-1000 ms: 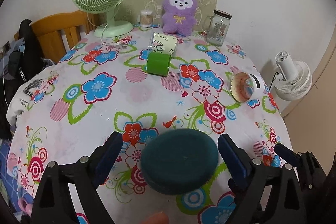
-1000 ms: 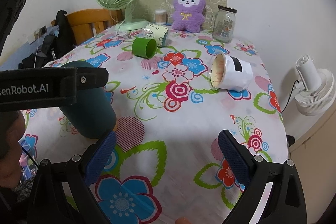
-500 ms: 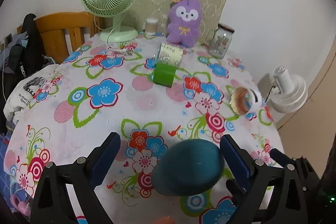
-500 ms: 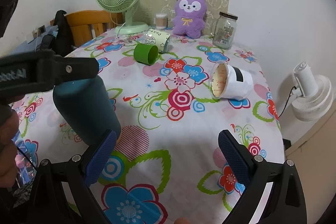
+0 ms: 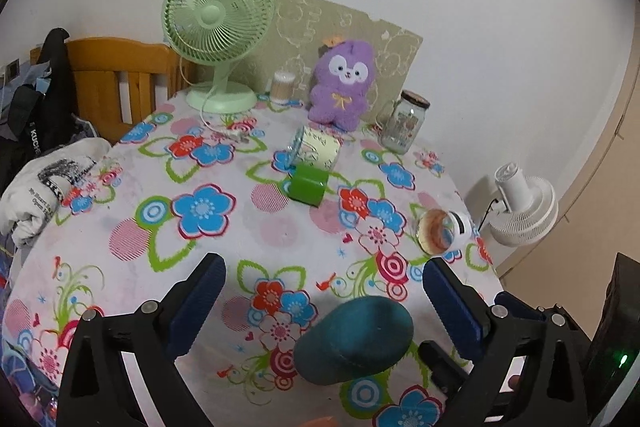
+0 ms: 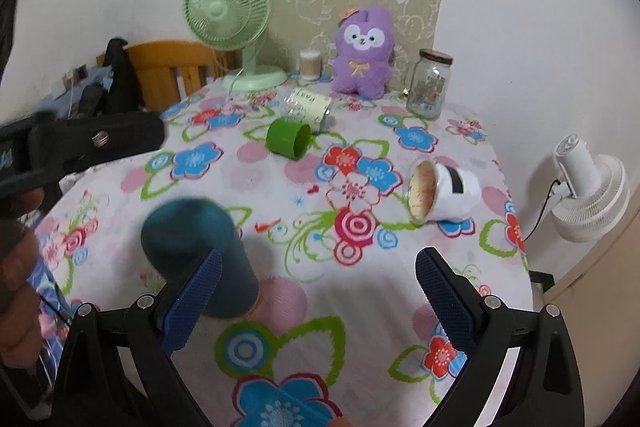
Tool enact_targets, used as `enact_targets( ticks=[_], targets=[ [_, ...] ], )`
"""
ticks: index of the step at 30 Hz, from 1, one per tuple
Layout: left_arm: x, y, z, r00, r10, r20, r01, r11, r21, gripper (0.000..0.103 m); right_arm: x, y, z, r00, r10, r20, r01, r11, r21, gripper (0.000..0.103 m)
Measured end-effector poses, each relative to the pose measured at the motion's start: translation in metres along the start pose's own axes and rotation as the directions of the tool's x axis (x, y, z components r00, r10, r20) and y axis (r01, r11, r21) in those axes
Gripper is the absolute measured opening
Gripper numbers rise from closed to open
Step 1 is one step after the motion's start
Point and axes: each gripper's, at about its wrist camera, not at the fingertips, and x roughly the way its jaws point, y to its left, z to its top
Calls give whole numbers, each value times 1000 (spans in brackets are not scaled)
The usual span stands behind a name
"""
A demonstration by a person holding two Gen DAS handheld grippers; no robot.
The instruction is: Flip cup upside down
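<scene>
A dark teal cup (image 5: 354,341) stands upside down on the flowered tablecloth near the front edge; it also shows in the right wrist view (image 6: 200,251), slightly blurred. My left gripper (image 5: 320,307) is open above and behind it, not touching. My right gripper (image 6: 316,299) is open and empty, to the right of the cup. A white cup (image 6: 444,197) lies on its side at the right, mouth toward me. A green cup (image 6: 289,139) and a clear printed cup (image 6: 306,107) lie on their sides mid-table.
At the back stand a green fan (image 5: 218,27), a purple plush toy (image 5: 344,83), a glass jar (image 5: 402,127) and a cotton-swab tub (image 5: 283,87). A wooden chair with clothes (image 5: 116,83) is at the left. A white fan (image 5: 524,211) stands beyond the table's right edge.
My left gripper has risen and pulled back from the teal cup, which now stands free on the cloth. My right gripper has risen slightly.
</scene>
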Motion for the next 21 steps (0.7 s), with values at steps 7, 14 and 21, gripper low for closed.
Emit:
enact_targets(
  ticks=[7,14,21],
  targets=[
    [-34,9,17,989,49,138,-56,997,45,103,-17,14,23,995,-45,89,46,999,-7,102],
    [-45,21,25,977,94,192,-106,993,51,103,-29,20,41,984,-89,152,90,996,-1,103],
    [-47,32,27,972,119,202,-129,991,38,103,-33,28,50,981,-88,173,89,996,3,103]
  ],
)
